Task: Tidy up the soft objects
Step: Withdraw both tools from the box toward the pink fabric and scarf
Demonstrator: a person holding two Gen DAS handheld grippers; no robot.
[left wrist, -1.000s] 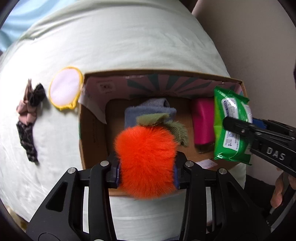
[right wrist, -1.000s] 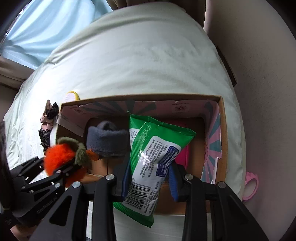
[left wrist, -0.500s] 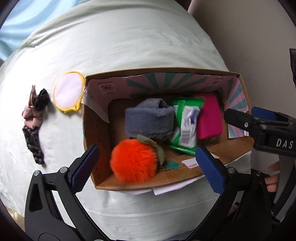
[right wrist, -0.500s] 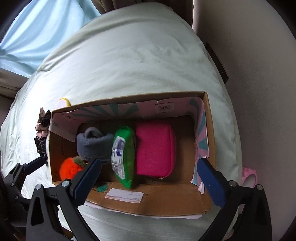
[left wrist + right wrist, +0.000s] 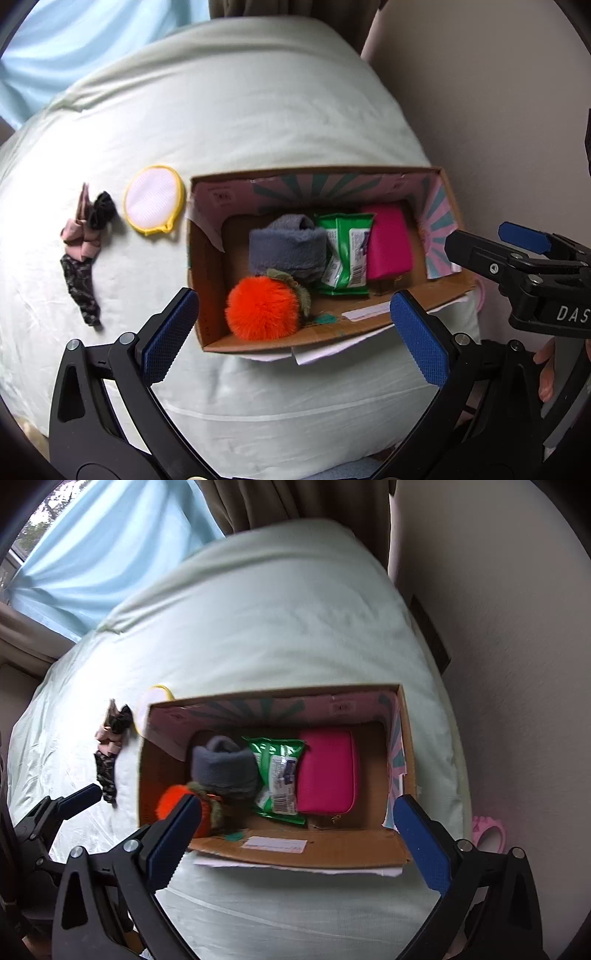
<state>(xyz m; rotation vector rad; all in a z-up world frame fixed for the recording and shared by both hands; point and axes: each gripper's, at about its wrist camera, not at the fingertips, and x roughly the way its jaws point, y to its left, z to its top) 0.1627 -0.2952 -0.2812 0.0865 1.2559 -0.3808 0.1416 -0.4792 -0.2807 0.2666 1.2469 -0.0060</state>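
At the bottom of each wrist view, the left gripper (image 5: 293, 334) and right gripper (image 5: 295, 836) both gape wide and hold nothing. Mid-frame, the cardboard box (image 5: 201, 258) on the bed (image 5: 240, 122) holds the orange pom-pom (image 5: 262, 308), grey sock (image 5: 286, 249), green wipes pack (image 5: 345, 254) and pink pouch (image 5: 388, 245). Left of the box lie a yellow-rimmed pad (image 5: 153, 199) and scrunchies (image 5: 86, 236).

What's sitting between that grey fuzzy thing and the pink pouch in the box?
A green wet-wipes pack is wedged between the grey fleece roll and the pink pouch, clearest in the right wrist view.
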